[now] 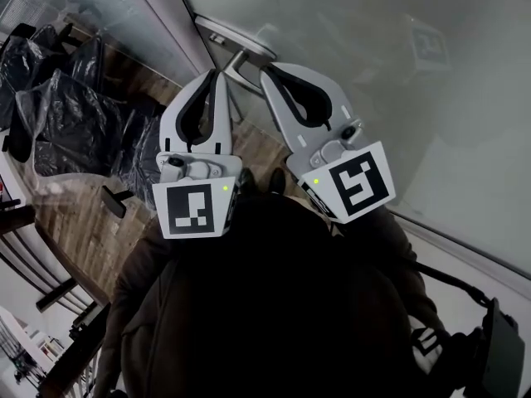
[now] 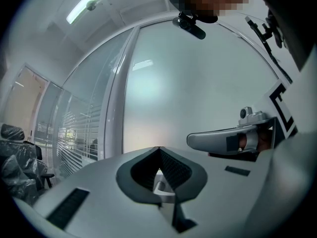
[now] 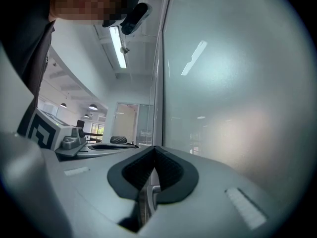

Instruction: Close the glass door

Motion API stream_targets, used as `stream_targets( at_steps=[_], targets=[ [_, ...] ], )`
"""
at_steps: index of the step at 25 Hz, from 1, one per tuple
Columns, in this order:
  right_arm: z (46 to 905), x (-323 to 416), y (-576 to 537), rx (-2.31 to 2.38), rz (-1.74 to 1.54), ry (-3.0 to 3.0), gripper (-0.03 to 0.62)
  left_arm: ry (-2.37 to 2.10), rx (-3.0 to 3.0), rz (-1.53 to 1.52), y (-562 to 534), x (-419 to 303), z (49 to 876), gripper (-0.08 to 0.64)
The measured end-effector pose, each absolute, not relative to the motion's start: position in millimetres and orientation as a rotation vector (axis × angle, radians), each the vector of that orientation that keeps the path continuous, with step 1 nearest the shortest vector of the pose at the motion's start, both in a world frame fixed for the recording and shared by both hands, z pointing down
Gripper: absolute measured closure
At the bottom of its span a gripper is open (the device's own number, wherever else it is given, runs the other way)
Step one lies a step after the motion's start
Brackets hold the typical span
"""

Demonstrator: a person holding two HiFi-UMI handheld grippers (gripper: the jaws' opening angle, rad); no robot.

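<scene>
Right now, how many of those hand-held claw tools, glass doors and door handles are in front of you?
grippers: 2 (left gripper, right gripper, both with jaws together)
glass door: 1
door handle: 1
total: 4

Past both tongs, the frosted glass door (image 1: 398,98) blurs whatever lies behind it into pale light. The door handle (image 1: 241,38) sits between the tips of my left gripper (image 1: 215,74) and right gripper (image 1: 267,70), and its lever end is lost behind them. Inside each closed loop of pads a silver piece (image 2: 159,186) shows, and I cannot tell whether it is part of the tongs or the handle. Left of my left gripper, black plastic (image 1: 75,114) hides the chairs under it, and the picture's edge cuts them off. Below the tongs, my dark jacket (image 1: 265,305) covers my hands and the floor.
</scene>
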State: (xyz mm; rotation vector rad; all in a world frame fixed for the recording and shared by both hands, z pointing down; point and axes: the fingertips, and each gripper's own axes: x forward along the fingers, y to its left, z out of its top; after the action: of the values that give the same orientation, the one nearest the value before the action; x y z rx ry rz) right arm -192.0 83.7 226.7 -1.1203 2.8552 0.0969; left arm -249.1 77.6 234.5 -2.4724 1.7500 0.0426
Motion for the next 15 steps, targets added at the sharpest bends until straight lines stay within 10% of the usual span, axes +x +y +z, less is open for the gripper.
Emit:
stream_targets(
  at_steps=[15],
  targets=[
    [228.7, -185.6, 78.4, -1.138, 0.099, 2.850, 0.591, 1.772, -2.484, 0.022, 69.6, -242.6, 242.0, 0.563]
  ],
)
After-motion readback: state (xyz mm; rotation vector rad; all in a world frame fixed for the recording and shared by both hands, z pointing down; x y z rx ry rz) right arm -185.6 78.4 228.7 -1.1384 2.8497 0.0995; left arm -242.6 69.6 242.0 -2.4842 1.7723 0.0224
